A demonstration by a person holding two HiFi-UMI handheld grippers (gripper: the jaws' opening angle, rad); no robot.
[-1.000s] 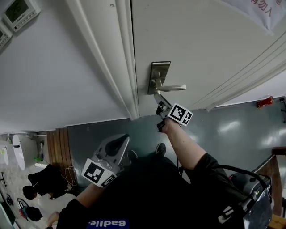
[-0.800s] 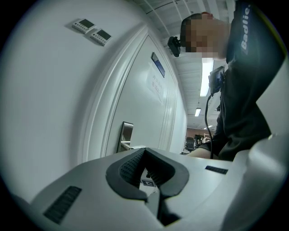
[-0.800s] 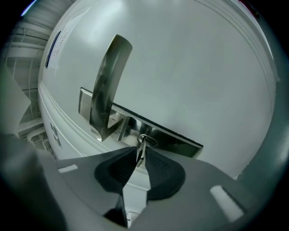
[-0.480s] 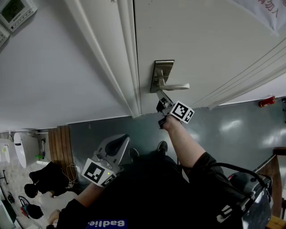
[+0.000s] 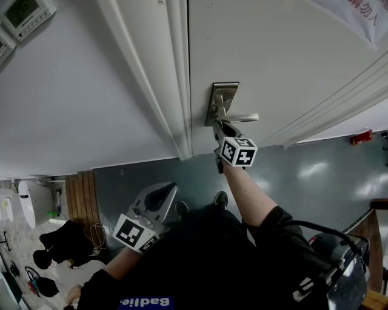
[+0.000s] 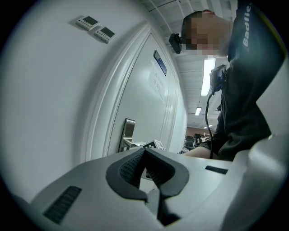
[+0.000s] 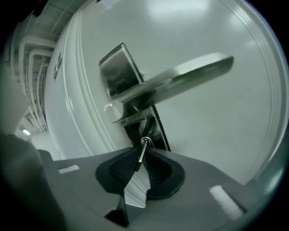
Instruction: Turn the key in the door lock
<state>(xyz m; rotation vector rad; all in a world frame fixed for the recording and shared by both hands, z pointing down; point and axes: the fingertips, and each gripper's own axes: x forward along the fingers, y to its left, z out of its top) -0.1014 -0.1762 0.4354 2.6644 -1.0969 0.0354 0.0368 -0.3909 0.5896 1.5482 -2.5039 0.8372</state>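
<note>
**My right gripper clamped on the key at the door lock**

My right gripper [image 5: 218,127] is up at the white door [image 5: 279,54]. Its jaws have just been closing and are now pinched on the key [image 7: 141,154]. In the right gripper view the key's thin flat head stands edge-on between my two dark ribbed pads [image 7: 121,168], which press it from both sides. The key's far end, with a small round ring on it, reaches the dark lower part of the metal lock plate [image 7: 118,74], just beneath the lever handle [image 7: 189,72]. I cannot make out the keyhole itself. In the head view the lever points away from the door frame [image 5: 173,79]. My right forearm stretches up to the lock, and the marker cube [image 5: 237,151] on that gripper sits just under the lever.

My left gripper [image 5: 165,191] is held low, well apart from the lock, close to my body and above the grey floor [image 5: 303,172]. In the left gripper view its jaws are together at the tips with nothing between them. It looks toward the door, the plate and my other gripper. Two small control panels [image 5: 21,18] hang on the wall [image 5: 66,97] beside the frame
</note>
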